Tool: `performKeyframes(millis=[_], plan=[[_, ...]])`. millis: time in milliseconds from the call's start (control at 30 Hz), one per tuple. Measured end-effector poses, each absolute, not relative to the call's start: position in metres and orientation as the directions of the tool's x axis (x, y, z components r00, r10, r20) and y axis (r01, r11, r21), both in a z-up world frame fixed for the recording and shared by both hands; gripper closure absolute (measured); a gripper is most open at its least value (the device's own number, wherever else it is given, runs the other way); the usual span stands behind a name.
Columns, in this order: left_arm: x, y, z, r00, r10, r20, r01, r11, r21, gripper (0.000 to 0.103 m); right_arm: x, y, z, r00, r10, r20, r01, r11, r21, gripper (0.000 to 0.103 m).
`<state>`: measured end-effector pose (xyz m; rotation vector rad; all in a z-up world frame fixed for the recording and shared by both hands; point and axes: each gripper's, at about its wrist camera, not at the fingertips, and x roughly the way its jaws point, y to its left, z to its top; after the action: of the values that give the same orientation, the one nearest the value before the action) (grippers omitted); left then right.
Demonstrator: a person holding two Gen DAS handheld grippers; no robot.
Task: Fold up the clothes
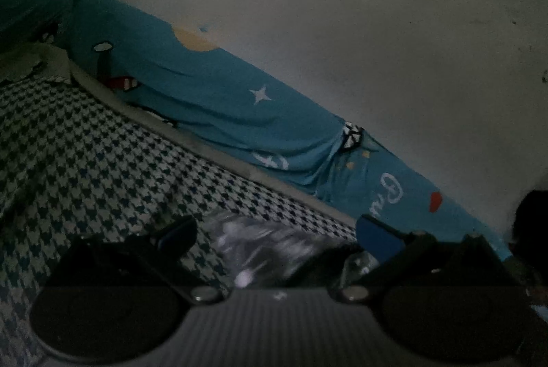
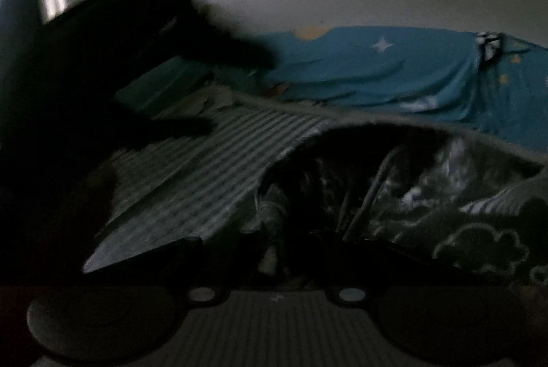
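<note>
- Left tool [image 1: 277, 230] is held low over a houndstooth garment [image 1: 85, 154], its two fingers standing well apart; one blue pad [image 1: 376, 235] shows at 4 o'clock of the view, and something pale and blurred lies between the fingers, too smeared to name.
- Right tool [image 2: 263, 247] is pushed under a raised fold of the same cloth; whether its fingers are apart or together cannot be told, since they are lost in shadow.
- The garment is spread over a bed, with a teal printed sheet [image 1: 212, 93] running beyond it from 10 o'clock to 4 o'clock against a pale wall [image 1: 342, 7].
- In the right view the cloth is seen lifted into an arch, its hem [image 2: 342, 120] curving across the middle, and a dark printed fabric [image 2: 479, 243] lies beneath at 4 o'clock.
- A fold in progress is the likely reading; it would be done well if the hem is kept taut and both corners are carried level, so that edge meets edge.
- The weave looks thick, small-checked and fairly stiff, holding its arch without sagging.
- A dark blurred shape [image 2: 137, 41] at 10 o'clock cannot be identified.
</note>
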<state>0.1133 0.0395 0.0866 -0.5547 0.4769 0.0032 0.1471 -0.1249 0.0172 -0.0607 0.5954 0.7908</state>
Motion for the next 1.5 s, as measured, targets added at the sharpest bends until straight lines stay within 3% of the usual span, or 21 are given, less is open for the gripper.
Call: performKeyframes(millis=[367,700,867,1133,1500], plan=[[0.109,0.02,0.076,0.855,-0.248,-0.456,-0.005,0.875,-0.485,0.0,0.101,-0.124,0.005,0.534,0.643,-0.549,-0.724,0.683,0.096,0.092],[0.091,0.003,0.082,0.843,-0.363,-0.398,0.16,0.874,-0.459,0.0,0.091,-0.13,-0.003,0.538,0.635,-0.555,-0.701,0.702,0.124,0.092],[0.086,-0.005,0.085,0.834,-0.371,-0.409,0.189,0.888,-0.42,0.0,0.087,-0.131,-0.005,0.543,0.636,-0.548,-0.693,0.708,0.136,0.092],[0.082,-0.01,0.071,0.832,-0.226,-0.506,0.089,0.956,-0.28,0.0,0.083,-0.131,-0.006,0.556,0.628,-0.544,-0.688,0.715,0.122,0.092],[0.07,0.038,0.05,0.808,0.067,-0.585,-0.311,0.892,-0.328,0.0,0.082,-0.136,-0.004,0.556,0.63,-0.542,-0.69,0.713,0.122,0.09]])
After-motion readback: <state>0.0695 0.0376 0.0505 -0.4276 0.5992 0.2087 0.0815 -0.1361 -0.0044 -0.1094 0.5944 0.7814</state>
